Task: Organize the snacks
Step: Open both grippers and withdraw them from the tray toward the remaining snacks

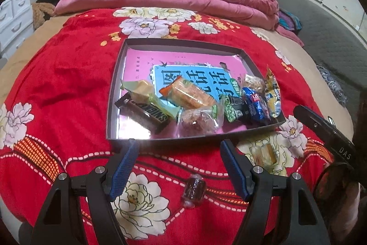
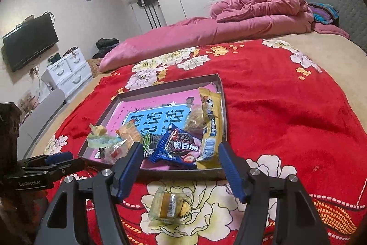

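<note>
The left hand-held gripper (image 1: 177,148) is hovering released over a dark wrapped candy (image 1: 193,190) on the red blanket (image 1: 68,75); the right hand-held gripper (image 2: 180,152) is hovering released above a clear-wrapped pastry (image 2: 169,204), just outside the snack tray (image 2: 183,172).

Wrapped snacks (image 1: 195,102) crowd the tray's (image 1: 112,107) near end; two lie outside, apparently candies.
</note>
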`<state>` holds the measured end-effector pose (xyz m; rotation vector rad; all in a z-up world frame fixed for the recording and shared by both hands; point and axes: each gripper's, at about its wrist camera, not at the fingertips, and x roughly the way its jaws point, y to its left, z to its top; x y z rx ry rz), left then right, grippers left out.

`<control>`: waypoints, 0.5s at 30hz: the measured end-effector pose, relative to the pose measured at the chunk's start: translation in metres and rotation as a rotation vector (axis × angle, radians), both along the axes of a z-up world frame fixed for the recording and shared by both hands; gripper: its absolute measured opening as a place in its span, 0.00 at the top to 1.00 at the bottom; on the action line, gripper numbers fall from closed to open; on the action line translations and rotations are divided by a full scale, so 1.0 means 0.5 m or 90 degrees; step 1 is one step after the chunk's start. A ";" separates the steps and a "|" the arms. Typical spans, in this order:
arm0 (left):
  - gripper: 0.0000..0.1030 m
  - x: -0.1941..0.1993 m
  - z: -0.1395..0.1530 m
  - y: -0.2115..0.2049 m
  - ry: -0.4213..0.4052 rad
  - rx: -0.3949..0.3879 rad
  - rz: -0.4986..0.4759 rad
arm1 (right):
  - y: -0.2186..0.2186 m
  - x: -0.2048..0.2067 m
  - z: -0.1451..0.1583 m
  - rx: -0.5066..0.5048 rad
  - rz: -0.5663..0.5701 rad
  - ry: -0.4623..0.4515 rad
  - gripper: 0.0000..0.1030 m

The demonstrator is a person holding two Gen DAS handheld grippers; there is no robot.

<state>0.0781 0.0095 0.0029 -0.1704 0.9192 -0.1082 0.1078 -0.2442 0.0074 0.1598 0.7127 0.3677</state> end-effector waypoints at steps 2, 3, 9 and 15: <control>0.27 -0.003 -0.001 -0.001 0.003 0.002 -0.002 | 0.000 -0.002 -0.002 0.003 0.001 0.005 0.35; 0.27 -0.005 -0.002 -0.003 0.004 0.004 -0.004 | -0.001 -0.002 -0.002 0.003 0.001 0.007 0.35; 0.27 -0.015 -0.005 -0.008 0.009 0.008 -0.010 | 0.008 -0.012 -0.004 -0.006 0.006 0.015 0.34; 0.27 -0.025 -0.010 -0.005 0.015 0.009 -0.011 | 0.022 -0.018 -0.010 -0.023 0.013 0.030 0.34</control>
